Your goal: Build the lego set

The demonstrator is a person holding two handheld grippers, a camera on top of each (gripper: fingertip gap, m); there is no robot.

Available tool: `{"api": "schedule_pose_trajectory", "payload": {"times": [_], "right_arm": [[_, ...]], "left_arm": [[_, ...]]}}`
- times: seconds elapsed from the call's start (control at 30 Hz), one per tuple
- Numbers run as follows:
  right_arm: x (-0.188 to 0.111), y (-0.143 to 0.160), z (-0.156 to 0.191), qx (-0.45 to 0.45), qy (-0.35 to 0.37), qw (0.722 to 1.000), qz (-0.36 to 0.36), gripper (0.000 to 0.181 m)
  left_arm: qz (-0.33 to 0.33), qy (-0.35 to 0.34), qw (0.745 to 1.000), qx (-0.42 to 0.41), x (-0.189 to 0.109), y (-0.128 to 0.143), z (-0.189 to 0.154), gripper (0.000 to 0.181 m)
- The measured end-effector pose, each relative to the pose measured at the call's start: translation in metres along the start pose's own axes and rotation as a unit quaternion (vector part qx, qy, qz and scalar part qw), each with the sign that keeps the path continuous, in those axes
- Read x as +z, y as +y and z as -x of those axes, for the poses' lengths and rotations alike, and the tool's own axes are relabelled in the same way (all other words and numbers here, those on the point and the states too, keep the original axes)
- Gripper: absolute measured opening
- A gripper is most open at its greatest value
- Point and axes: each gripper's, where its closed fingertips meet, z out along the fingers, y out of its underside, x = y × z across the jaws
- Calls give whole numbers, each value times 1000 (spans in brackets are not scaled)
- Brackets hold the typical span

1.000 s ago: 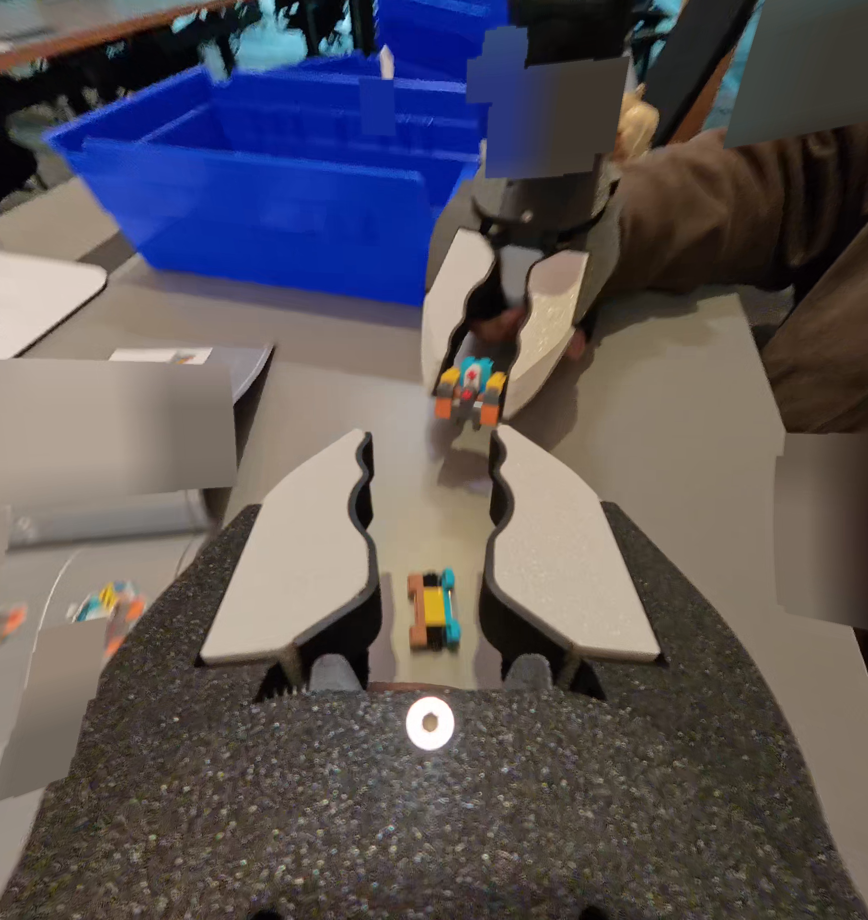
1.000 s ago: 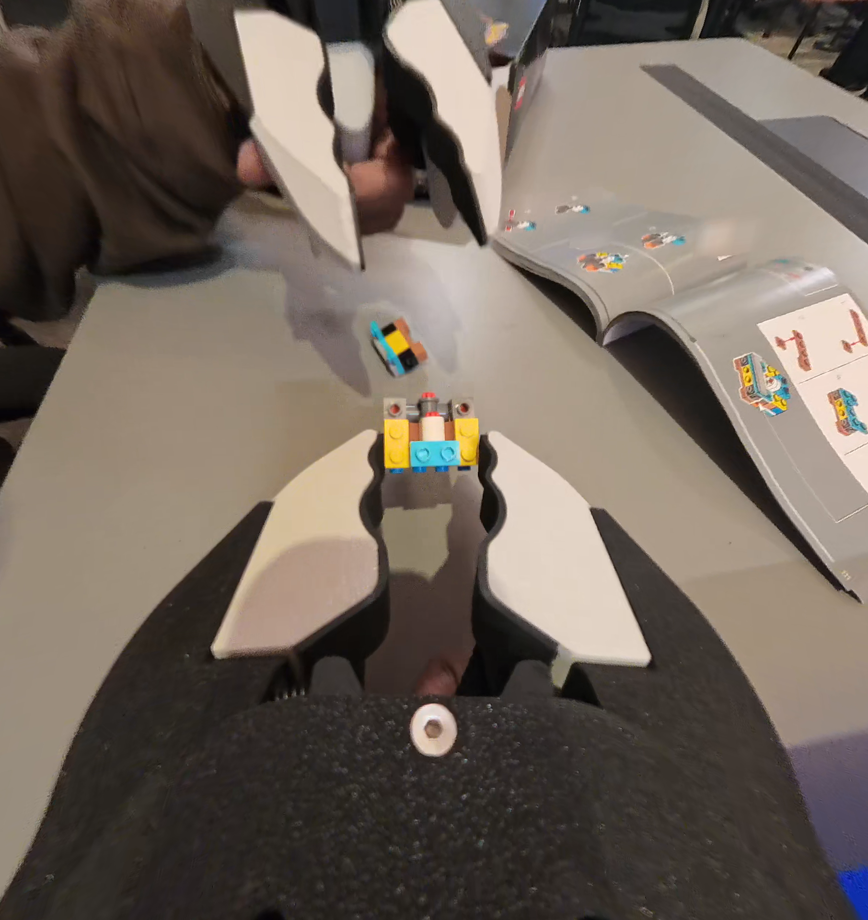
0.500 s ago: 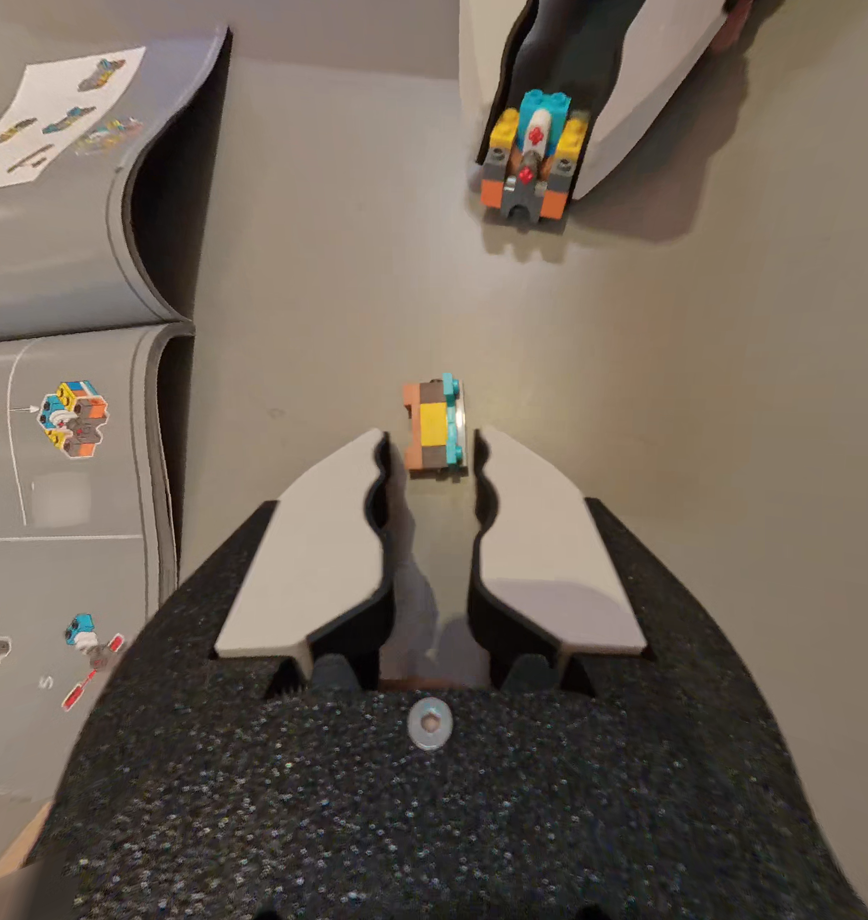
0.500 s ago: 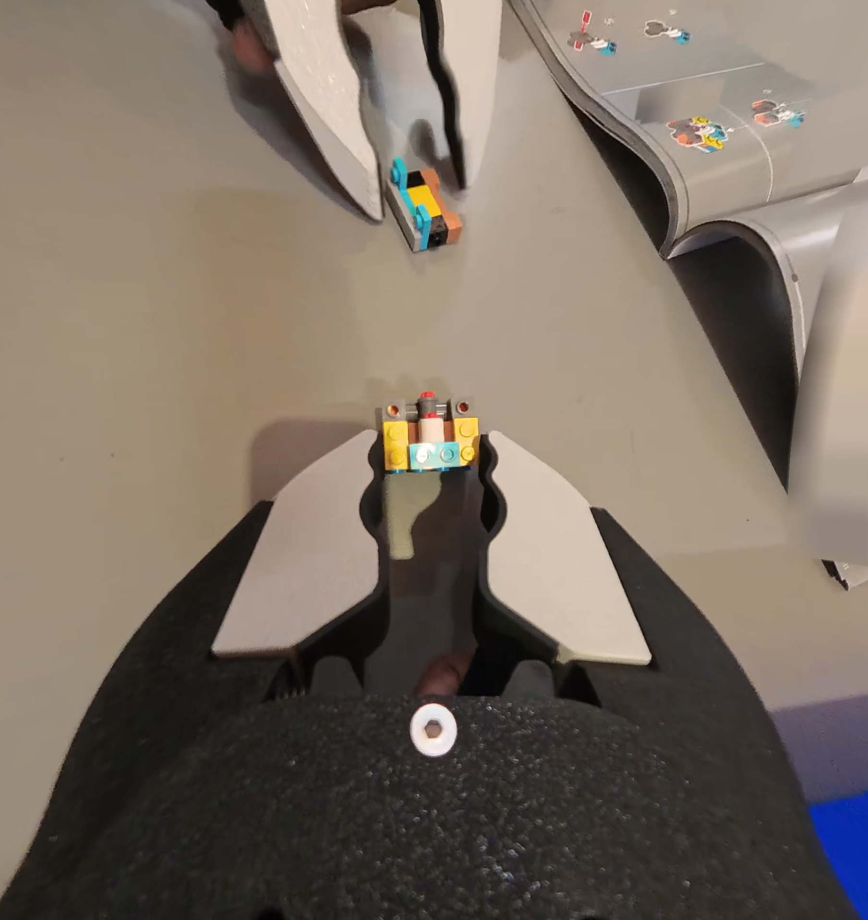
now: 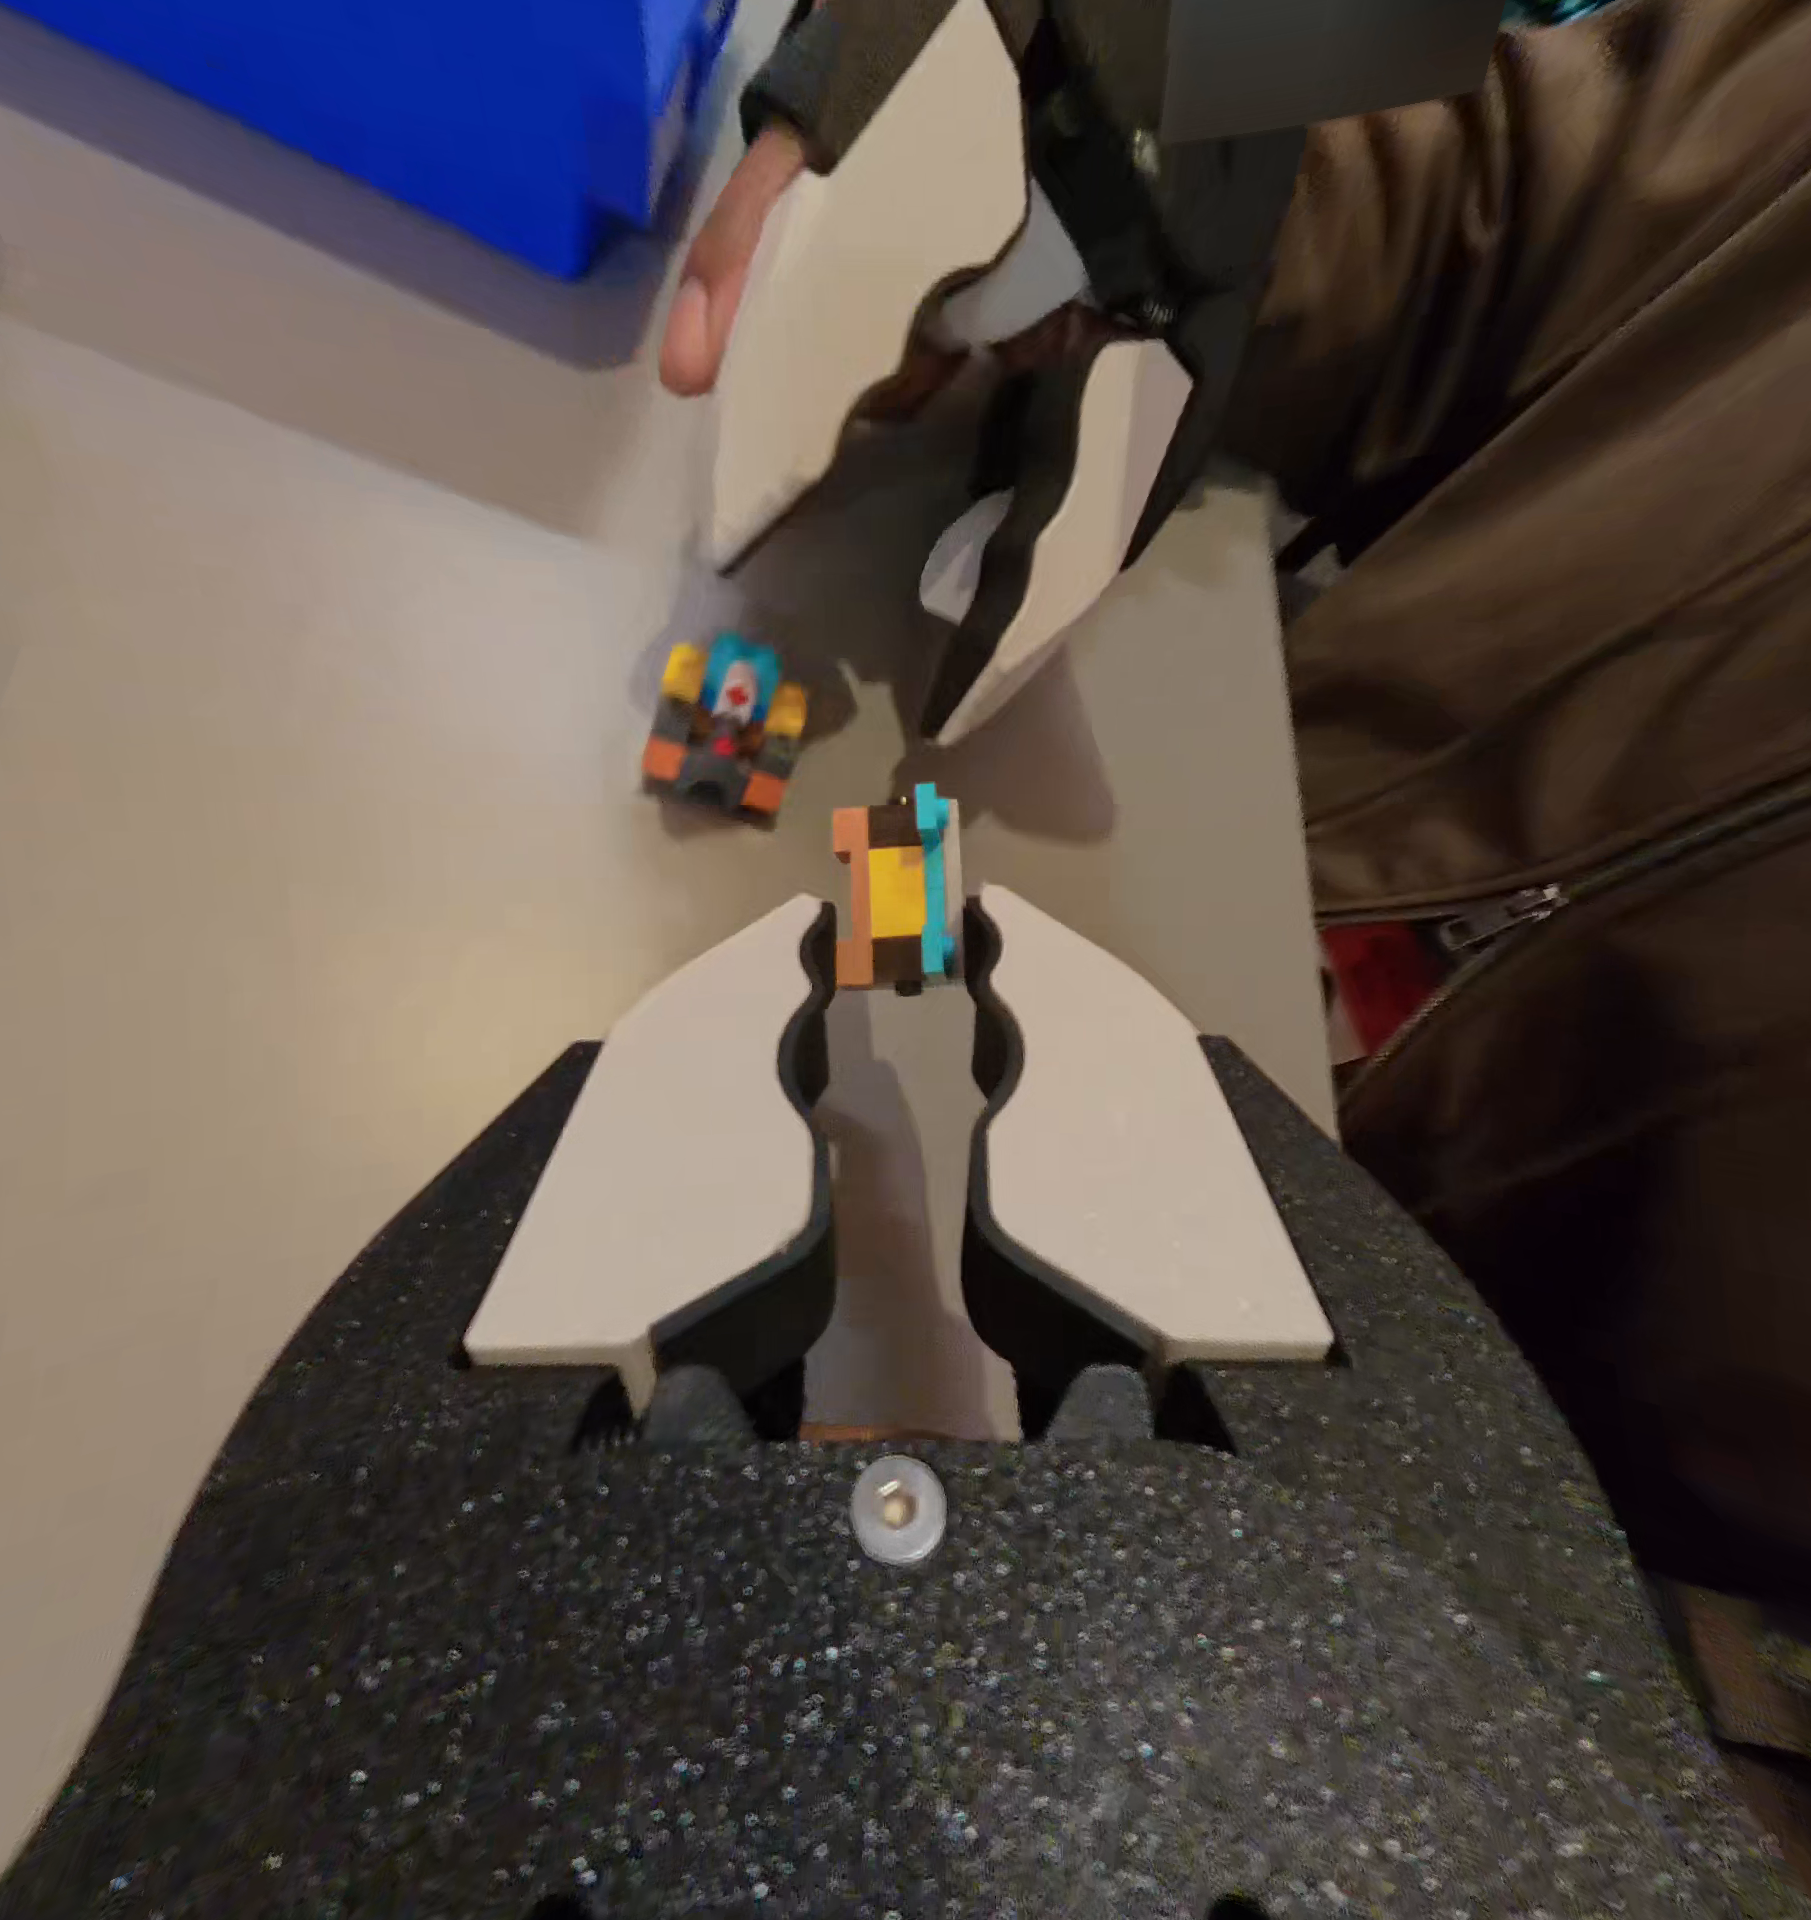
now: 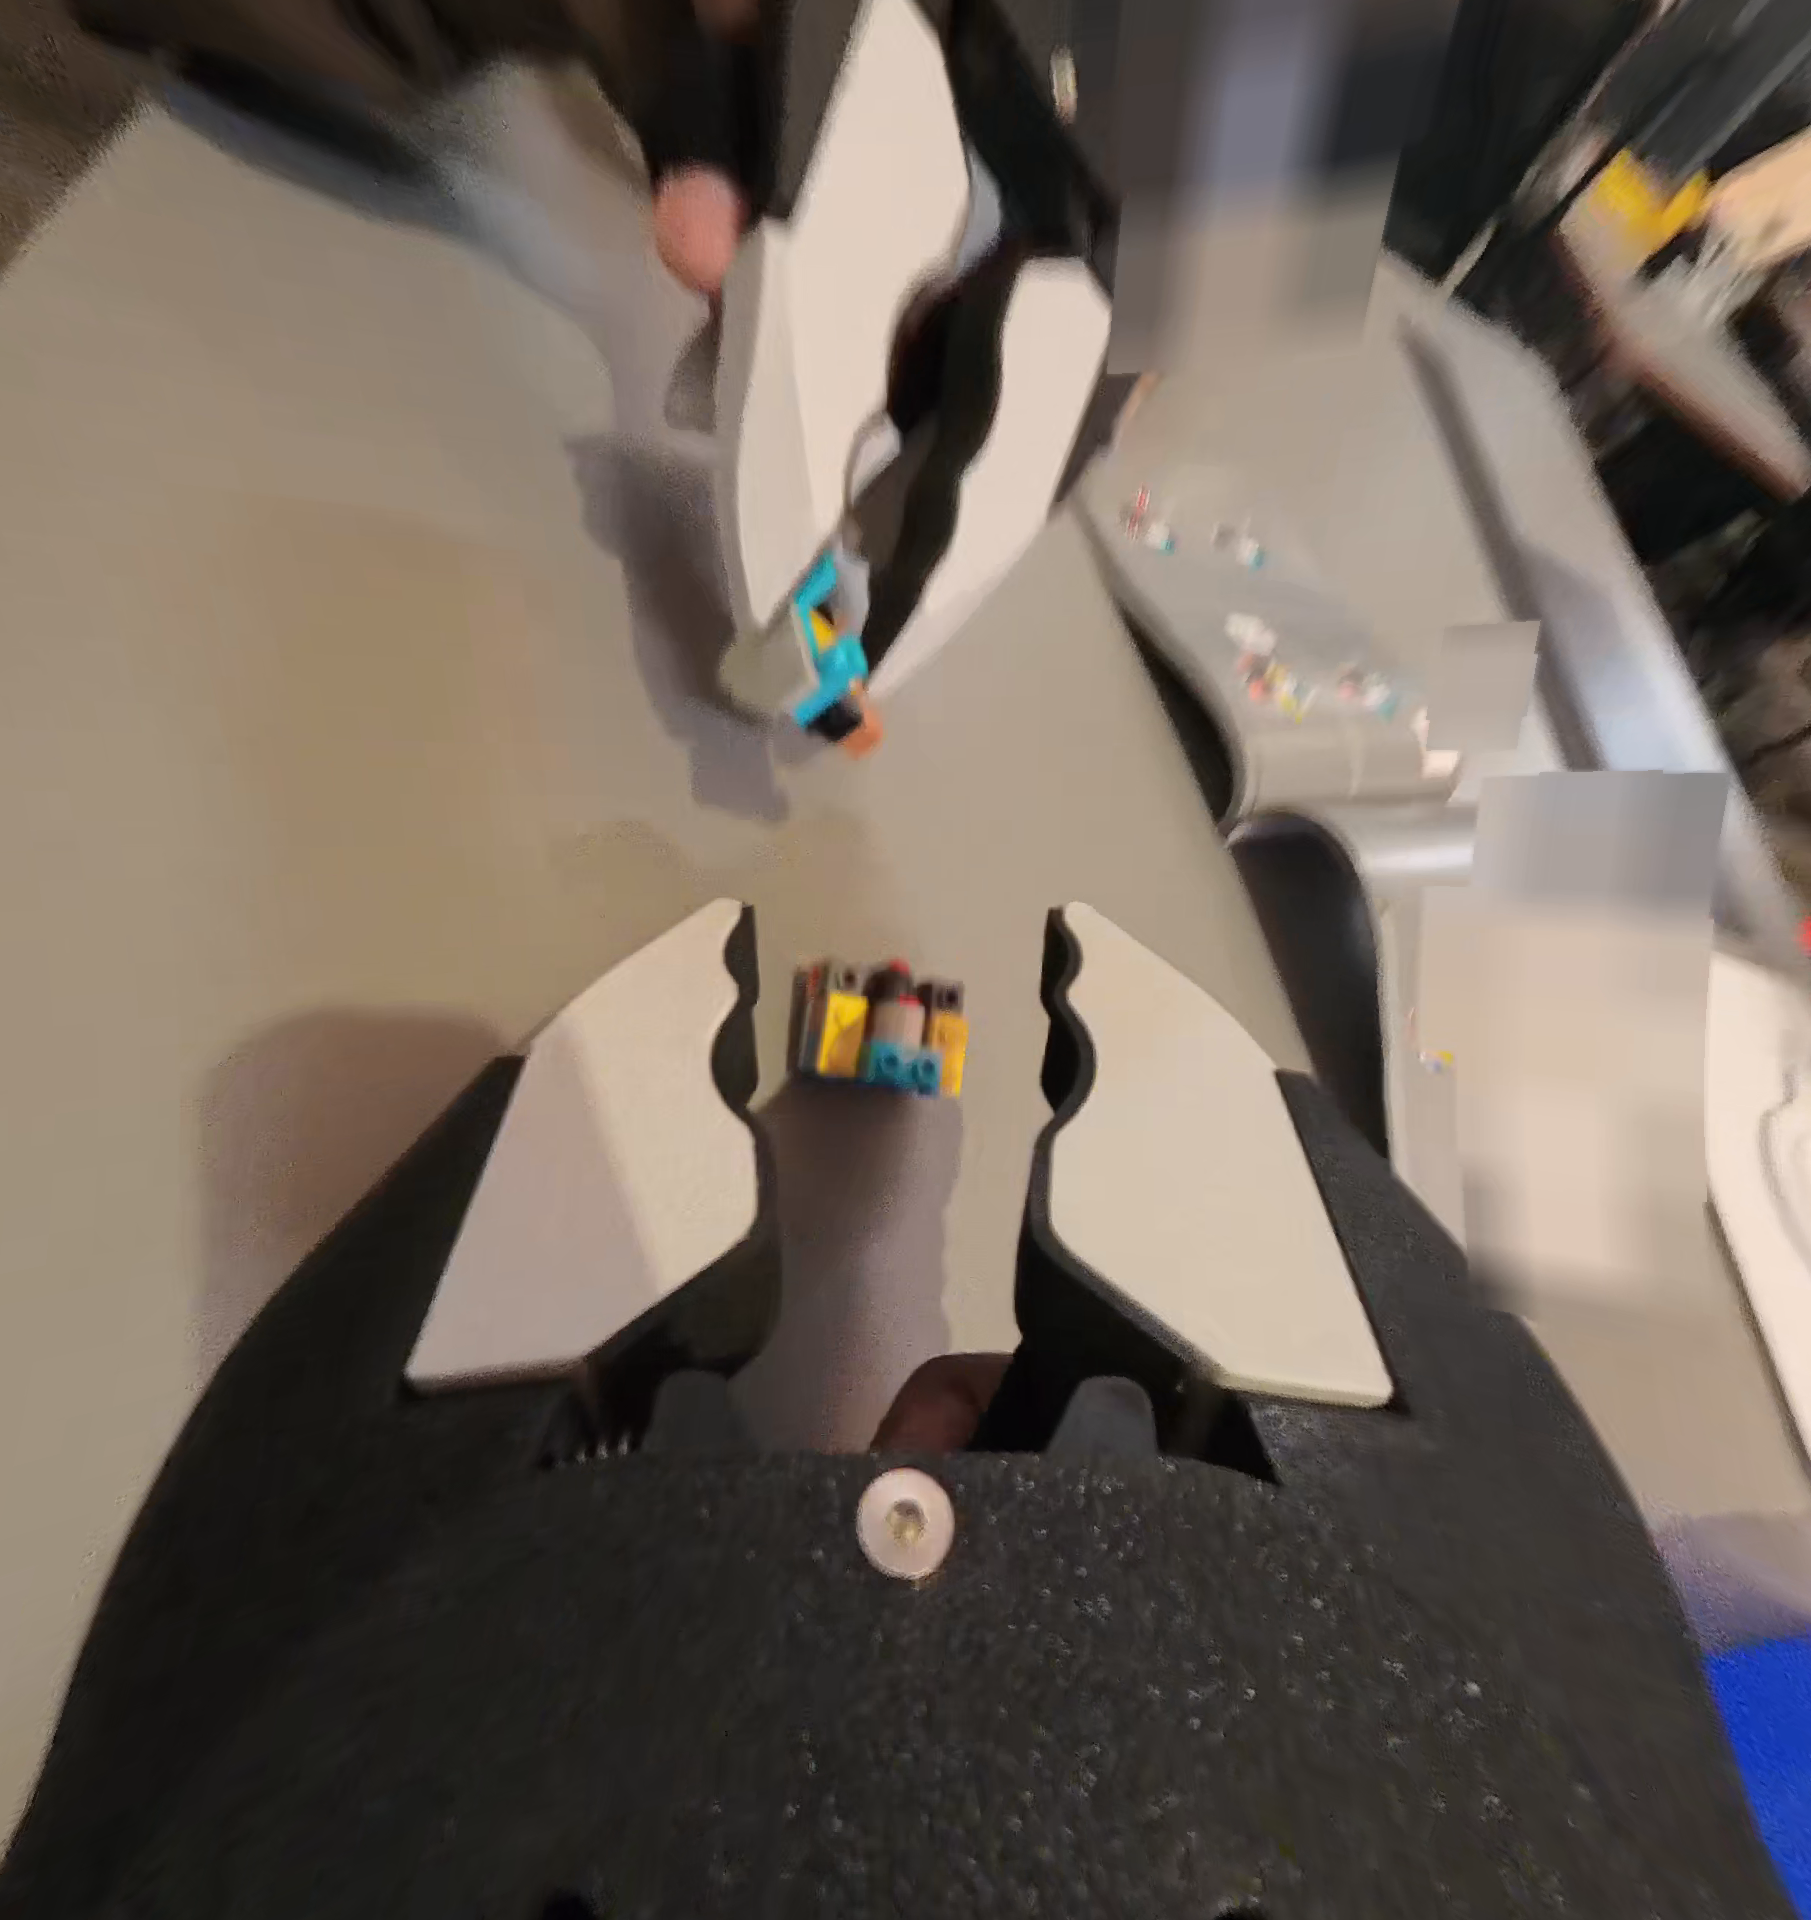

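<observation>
My left gripper (image 5: 899,914) is shut on a small lego sub-assembly (image 5: 896,894) of orange, yellow, black and teal bricks. It holds this by the sides, above the grey table (image 5: 257,831). In the right wrist view the same piece (image 6: 828,675) sticks out from the left gripper's (image 6: 818,675) fingertips. My right gripper (image 6: 896,914) is open. The larger lego assembly (image 6: 880,1039), with yellow, teal and grey bricks, lies on the table between its fingers, touching neither. That assembly (image 5: 724,743) also shows in the left wrist view, below the open right gripper (image 5: 828,644).
A blue bin (image 5: 413,104) stands at the far left of the table. An open instruction booklet (image 6: 1296,623) lies to the right. A person's brown jacket (image 5: 1555,623) and hand (image 5: 714,270) are close behind the right gripper. The table edge runs along the right. About 5 cm separates my left fingertips from my right.
My left gripper closed on the small sub-assembly and lifted it off the table. My right gripper opened and let go of the larger assembly, which now rests on the table.
</observation>
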Motion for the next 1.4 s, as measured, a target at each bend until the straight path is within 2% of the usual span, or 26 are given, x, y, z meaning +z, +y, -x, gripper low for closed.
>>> {"api": "schedule_pose_trajectory", "payload": {"times": [0.1, 0.2, 0.3, 0.37, 0.43, 0.5, 0.57, 0.63, 0.7, 0.87, 0.93, 1.0, 1.27, 1.4], "right_arm": [[-4, -22, 7, -51, 12, 997, -48, 45], [-3, -27, 15, -85, 16, 995, -52, 35], [-4, -29, 19, -82, 14, 995, -61, 18], [-5, -30, 17, -71, 19, 995, -63, 15], [-6, -31, 12, -45, 32, 996, -66, 14], [-8, -33, 3, 5, 51, 996, -73, 13], [-10, -33, -11, 79, 81, 990, -80, 13], [-12, -31, -22, 165, 103, 977, -90, 13], [-13, -30, -28, 253, 108, 956, -105, 12], [-11, -32, -33, 448, 74, 876, -161, 12], [-11, -32, -34, 498, 66, 845, -183, 12], [-10, -33, -33, 521, 63, 829, -194, 12], [-11, -46, -28, 538, 72, 809, -223, 12], [-9, -49, -26, 550, 62, 800, -233, 12]], "left_arm": [[0, 49, 999, -13, 10, -11, -13, 24], [-3, 80, 997, -16, 18, -19, -21, 24], [-16, 87, 996, -26, 21, -24, -22, 24], [-39, 88, 995, -40, 20, -30, -21, 25], [-69, 74, 994, -48, 16, -35, -18, 35], [-116, 23, 992, -40, 7, -42, -8, 45], [-188, -60, 980, -29, -8, -51, 5, 47], [-259, -167, 951, -15, -24, -57, 16, 47], [-300, -255, 919, 16, -32, -58, 14, 45], [-225, -431, 868, 101, -15, -49, 10, 44], [-212, -458, 858, 91, -7, -47, 13, 44], [-221, -475, 848, 81, -3, -49, 14, 44], [-224, -561, 787, 123, -7, -62, 10, 39], [-231, -568, 780, 128, -10, -61, 10, 38]]}}
